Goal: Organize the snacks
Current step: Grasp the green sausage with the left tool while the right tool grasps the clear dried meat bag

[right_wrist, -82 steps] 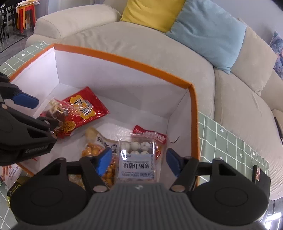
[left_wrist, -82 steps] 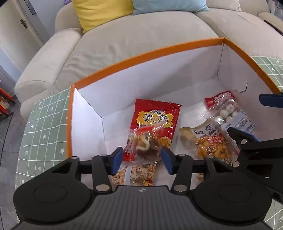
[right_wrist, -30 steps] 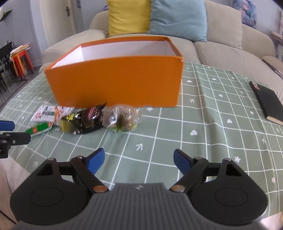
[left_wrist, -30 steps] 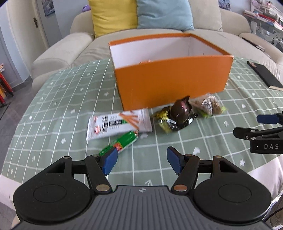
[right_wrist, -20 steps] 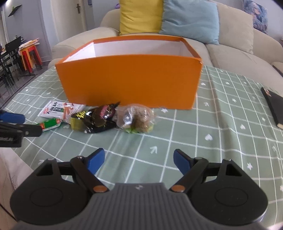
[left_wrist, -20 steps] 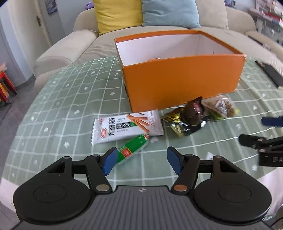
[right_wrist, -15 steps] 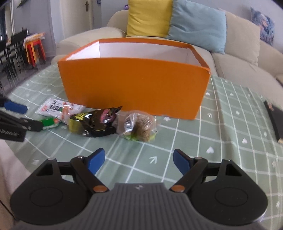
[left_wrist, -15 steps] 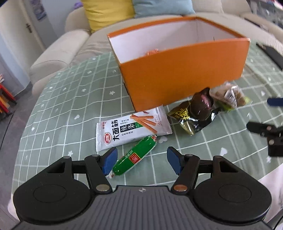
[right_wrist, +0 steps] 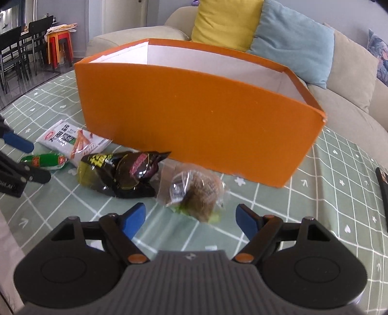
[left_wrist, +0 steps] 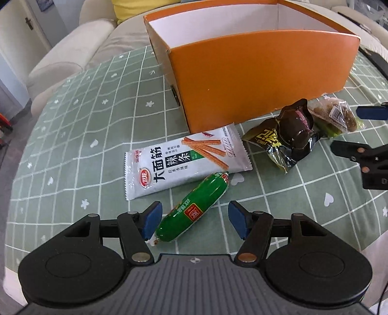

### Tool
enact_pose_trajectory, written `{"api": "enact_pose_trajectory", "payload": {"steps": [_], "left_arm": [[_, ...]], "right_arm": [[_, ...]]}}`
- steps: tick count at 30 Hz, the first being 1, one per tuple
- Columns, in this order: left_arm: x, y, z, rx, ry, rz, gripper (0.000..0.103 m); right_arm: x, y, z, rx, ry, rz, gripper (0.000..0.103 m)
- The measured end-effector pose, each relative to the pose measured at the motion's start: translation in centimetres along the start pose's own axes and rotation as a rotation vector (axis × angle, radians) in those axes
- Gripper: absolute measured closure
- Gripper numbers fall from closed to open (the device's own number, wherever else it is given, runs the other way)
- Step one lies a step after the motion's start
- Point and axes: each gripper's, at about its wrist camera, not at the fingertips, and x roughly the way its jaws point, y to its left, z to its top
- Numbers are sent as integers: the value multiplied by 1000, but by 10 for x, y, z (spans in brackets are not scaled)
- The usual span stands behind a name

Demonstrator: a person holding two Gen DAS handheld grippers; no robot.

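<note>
An orange box (left_wrist: 262,70) with white inside stands on the green checked tablecloth; it also shows in the right wrist view (right_wrist: 194,116). Before it lie a white spicy-strip packet (left_wrist: 184,162), a green sausage (left_wrist: 194,206), a dark shiny packet (left_wrist: 288,140) and a clear bag with a brown snack (left_wrist: 334,116). My left gripper (left_wrist: 194,218) is open, its jaws either side of the sausage's near end. My right gripper (right_wrist: 190,218) is open, just in front of the clear brown snack bag (right_wrist: 196,191). The dark packet (right_wrist: 123,172) lies left of it.
A beige sofa (right_wrist: 351,101) with a yellow cushion (right_wrist: 225,21) and a blue cushion (right_wrist: 291,41) stands behind the table. A black notebook (right_wrist: 383,186) lies at the right table edge. Chairs and a red stool (right_wrist: 58,46) stand far left.
Both grippers left the box, pulled back and have come down low to the table. The left one has closed in on the green sausage, the right one on the clear snack bag.
</note>
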Motion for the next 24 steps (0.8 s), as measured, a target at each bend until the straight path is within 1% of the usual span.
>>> {"api": "enact_pose_trajectory", "payload": {"steps": [2,4,8,9,10,11,12,14,16,20,24], "left_arm": [[1,1,0,-13,-4,2,32],[2,1,1,-27,-1,-1,42],[1,2,0,-68,-3,-30,49],[0,1,-1,-75,-7,-40,52],[-1,0,-2,-78,-12,-49,54],[-2,-2,-3,-80,-15,-52,55],[-3,-4,-3,-80,-15,-51,56],[-4,-8,-3,-77,-11,-49,59],[-6,-12,-3,-83,-11,-56,61],[-9,-24,-3,-91,-20,-74,65],[-12,-34,-4,-135,-20,-138,68]], "right_arm": [[4,0,4,7,-2,-5,24],[7,-1,9,19,-4,-6,24],[15,0,15,38,0,-7,25],[16,0,16,40,3,-10,27],[17,0,16,43,5,-10,32],[18,0,16,46,10,-9,38],[19,0,16,50,14,-10,38],[18,0,15,53,13,-17,46],[16,-2,14,63,15,-10,48],[10,-8,9,99,24,-11,50],[-2,-10,-1,107,33,-26,50]]}}
